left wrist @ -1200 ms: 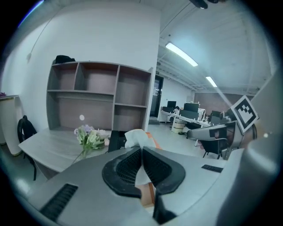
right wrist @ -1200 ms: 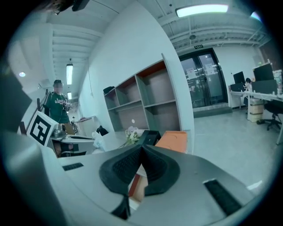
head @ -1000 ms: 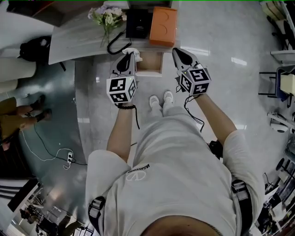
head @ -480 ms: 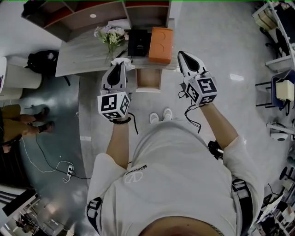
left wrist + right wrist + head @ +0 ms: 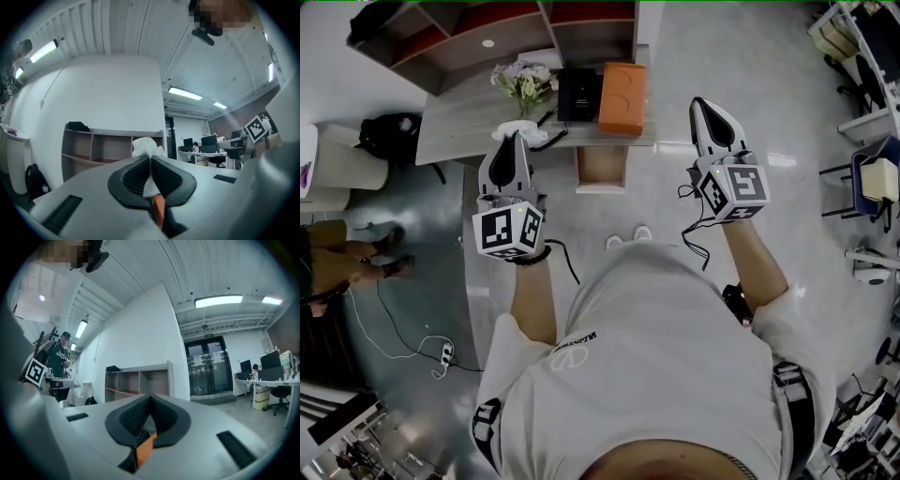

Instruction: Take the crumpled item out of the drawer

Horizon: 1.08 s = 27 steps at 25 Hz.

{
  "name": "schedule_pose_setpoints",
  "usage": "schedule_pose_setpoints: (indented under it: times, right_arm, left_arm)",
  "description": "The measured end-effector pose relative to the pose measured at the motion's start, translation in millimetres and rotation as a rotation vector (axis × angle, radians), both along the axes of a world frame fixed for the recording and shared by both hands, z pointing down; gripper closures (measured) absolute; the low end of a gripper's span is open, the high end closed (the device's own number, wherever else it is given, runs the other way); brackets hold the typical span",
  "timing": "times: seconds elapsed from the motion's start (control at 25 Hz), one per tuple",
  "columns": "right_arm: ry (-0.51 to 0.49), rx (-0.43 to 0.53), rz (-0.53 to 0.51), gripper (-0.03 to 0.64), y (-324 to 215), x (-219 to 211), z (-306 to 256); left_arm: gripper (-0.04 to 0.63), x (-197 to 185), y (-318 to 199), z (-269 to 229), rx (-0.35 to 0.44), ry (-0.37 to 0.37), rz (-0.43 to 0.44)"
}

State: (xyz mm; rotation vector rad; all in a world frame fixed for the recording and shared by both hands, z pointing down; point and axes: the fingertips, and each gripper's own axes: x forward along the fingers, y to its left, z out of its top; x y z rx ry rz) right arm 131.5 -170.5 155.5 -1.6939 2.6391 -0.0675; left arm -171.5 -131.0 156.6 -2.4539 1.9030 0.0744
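Observation:
A crumpled white tissue (image 5: 146, 147) sticks out above the tips of my left gripper (image 5: 150, 160), whose jaws are shut on it. In the head view the left gripper (image 5: 511, 141) hangs over the left part of the grey desk (image 5: 455, 127), and the tissue (image 5: 528, 132) shows at its tip. The open wooden drawer (image 5: 602, 169) juts out of the desk front, to the right of that gripper. Right of the drawer, over the floor, my right gripper (image 5: 710, 105) is held level. Its jaws (image 5: 150, 398) are closed together with nothing between them.
On the desk stand a bunch of flowers (image 5: 525, 82), a black box (image 5: 579, 94) and an orange box (image 5: 622, 97). A brown shelf unit (image 5: 487, 28) stands behind. A black bag (image 5: 389, 136) and another person's legs (image 5: 347, 258) are at the left, chairs (image 5: 872, 178) at the right.
Both grippers have risen and moved apart. The left one has carried the tissue from beside the drawer to above the desk. The right one has shifted right.

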Motion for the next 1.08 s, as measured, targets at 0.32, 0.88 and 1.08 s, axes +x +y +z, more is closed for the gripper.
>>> schedule_pose_setpoints:
  times: [0.32, 0.88, 1.08]
  right_arm:
    - [0.016, 0.037, 0.010, 0.617, 7, 4, -11]
    - [-0.012, 0.015, 0.020, 0.617, 7, 7, -6]
    - [-0.016, 0.008, 0.016, 0.617, 3, 6, -2]
  left_arm:
    - [0.586, 1, 5, -7, 0.017, 0.001, -0.007]
    - [0.586, 7, 4, 1, -0.005, 0.011, 0.003]
    - [0.586, 8, 0, 5, -0.013, 0.016, 0.005]
